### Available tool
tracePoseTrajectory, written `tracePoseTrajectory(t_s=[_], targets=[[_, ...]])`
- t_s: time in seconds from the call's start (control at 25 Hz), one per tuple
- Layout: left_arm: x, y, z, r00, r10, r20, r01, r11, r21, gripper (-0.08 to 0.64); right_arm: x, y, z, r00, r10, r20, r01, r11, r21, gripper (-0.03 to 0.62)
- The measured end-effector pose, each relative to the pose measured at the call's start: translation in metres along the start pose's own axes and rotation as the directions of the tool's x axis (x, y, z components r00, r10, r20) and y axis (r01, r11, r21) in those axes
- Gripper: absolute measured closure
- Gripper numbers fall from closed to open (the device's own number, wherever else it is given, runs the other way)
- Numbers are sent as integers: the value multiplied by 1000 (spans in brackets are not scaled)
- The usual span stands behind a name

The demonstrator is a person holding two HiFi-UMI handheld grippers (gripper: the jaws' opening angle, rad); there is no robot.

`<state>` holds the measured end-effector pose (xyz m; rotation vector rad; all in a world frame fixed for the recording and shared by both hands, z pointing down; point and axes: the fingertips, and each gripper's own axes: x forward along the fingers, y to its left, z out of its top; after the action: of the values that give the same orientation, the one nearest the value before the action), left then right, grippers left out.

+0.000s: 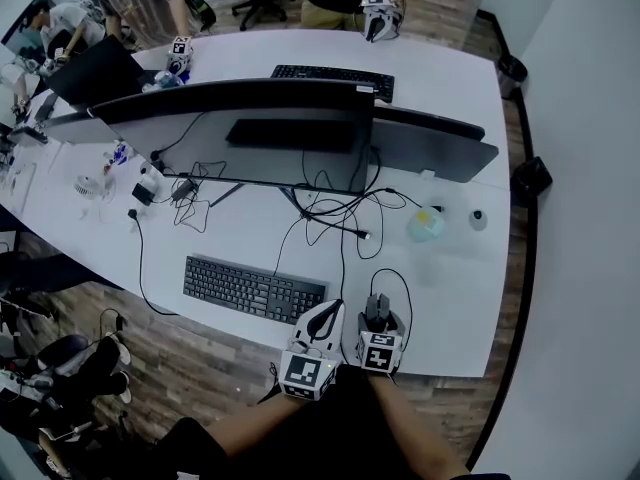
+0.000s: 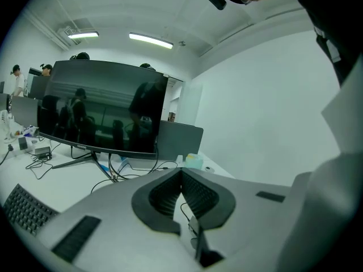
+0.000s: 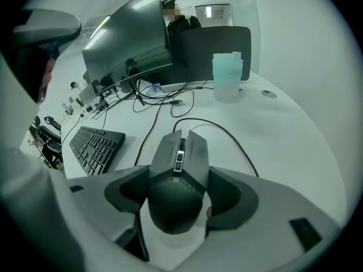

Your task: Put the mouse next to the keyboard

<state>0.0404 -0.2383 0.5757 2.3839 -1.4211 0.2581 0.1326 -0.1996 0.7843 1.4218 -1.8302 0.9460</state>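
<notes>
A dark grey wired mouse [image 3: 180, 152] sits between the jaws of my right gripper [image 3: 180, 175], which is shut on its sides. In the head view the mouse [image 1: 376, 310] and right gripper [image 1: 377, 320] are near the white table's front edge, right of the black keyboard [image 1: 255, 289]. The keyboard [image 3: 96, 146] lies to the mouse's left, a gap apart. My left gripper [image 1: 324, 320] is just left of the right one, by the keyboard's right end. Its jaws [image 2: 181, 171] are shut with nothing held. I cannot tell whether the mouse rests on the table.
The mouse cable [image 1: 397, 280] loops back toward tangled wires [image 1: 330, 208] under a wide curved monitor [image 1: 240, 133]. A pale teal container [image 1: 425, 224] stands at the right. A second keyboard [image 1: 333, 78] and another person's gripper [image 1: 380, 15] are on the far side. The table edge [image 1: 440, 368] is close.
</notes>
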Motion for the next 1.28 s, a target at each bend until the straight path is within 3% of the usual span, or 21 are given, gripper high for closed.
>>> tracePoseTrajectory(t_s=[0.4, 0.72, 0.84, 0.96, 1.12, 1.28], targets=[[-10, 12, 3, 1000, 12, 9, -12, 1000, 11, 557, 14, -1, -4, 994, -83, -66, 80, 996, -47, 278], [-29, 16, 19, 999, -23, 32, 23, 1000, 4, 557, 0, -6, -6, 993, -109, -53, 107, 994, -38, 273], [-41, 16, 25, 997, -41, 60, 40, 999, 13, 557, -18, -3, 0, 993, -115, 2, 115, 993, -4, 273], [-55, 14, 29, 994, -71, 87, 70, 997, 17, 557, -46, 6, 12, 991, -95, 90, 86, 992, 95, 273], [-74, 12, 27, 992, -101, 71, 104, 994, -38, 557, -91, 23, 32, 975, -81, 207, 49, 986, 157, 273], [-104, 6, 33, 987, -122, 100, 128, 990, -58, 557, -137, 57, 52, 946, 32, 323, -104, 972, 209, 279]])
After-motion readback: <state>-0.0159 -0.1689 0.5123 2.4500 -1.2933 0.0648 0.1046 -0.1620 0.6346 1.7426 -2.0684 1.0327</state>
